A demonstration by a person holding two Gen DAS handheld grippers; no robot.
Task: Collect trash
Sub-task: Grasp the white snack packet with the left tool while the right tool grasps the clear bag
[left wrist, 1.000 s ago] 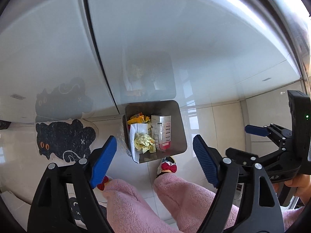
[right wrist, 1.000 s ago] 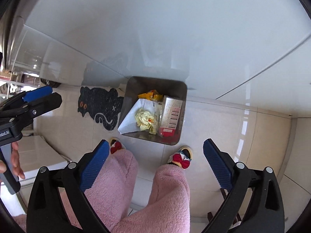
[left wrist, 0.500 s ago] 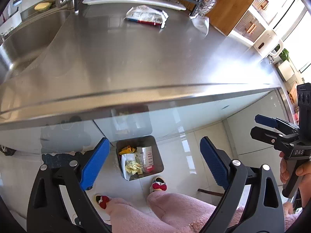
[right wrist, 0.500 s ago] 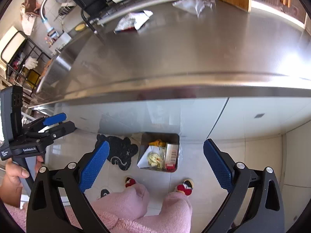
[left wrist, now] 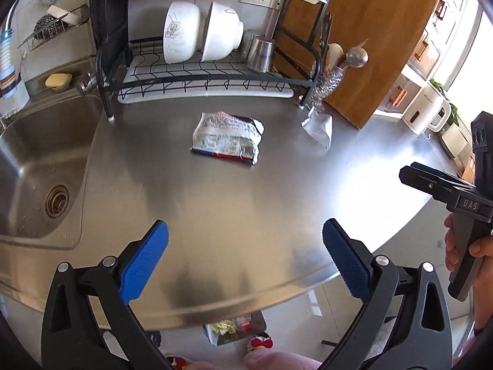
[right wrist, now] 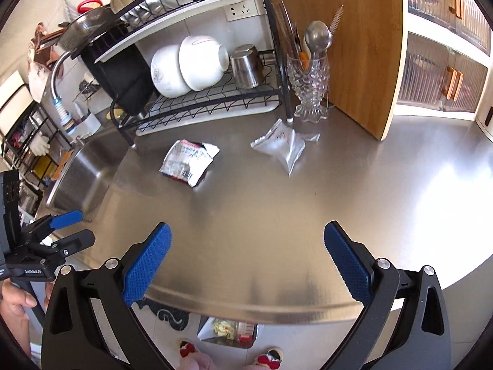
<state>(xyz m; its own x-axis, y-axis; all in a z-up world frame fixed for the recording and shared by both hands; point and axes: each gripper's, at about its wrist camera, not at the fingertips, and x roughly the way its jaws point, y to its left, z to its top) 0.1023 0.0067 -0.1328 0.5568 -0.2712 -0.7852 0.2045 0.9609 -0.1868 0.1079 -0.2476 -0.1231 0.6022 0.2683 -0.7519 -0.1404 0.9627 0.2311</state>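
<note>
Worktop of brushed steel fills both my wrist views; its near part is bare metal. Left tool: blue pads apart, jaws opening, nothing between them; it hangs above the near edge of the worktop. Right tool: pads wide apart, nothing between them; I also see it at the right edge of the left view, gripped by a hand. Task items: a crumpled printed snack wrapper lies flat on the worktop, just in front of the dish rack; a clear plastic bag lies to its right, near the foot of a cut-glass utensil holder and beside an upright wooden board. Both items are well apart from either tool. Trash bin: on the floor below the worktop edge, partly hidden; yellow crumpled paper and a red-and-white carton show inside. Sink sits to the left of the rack; two white bowls and a steel cup stand in the rack.
</note>
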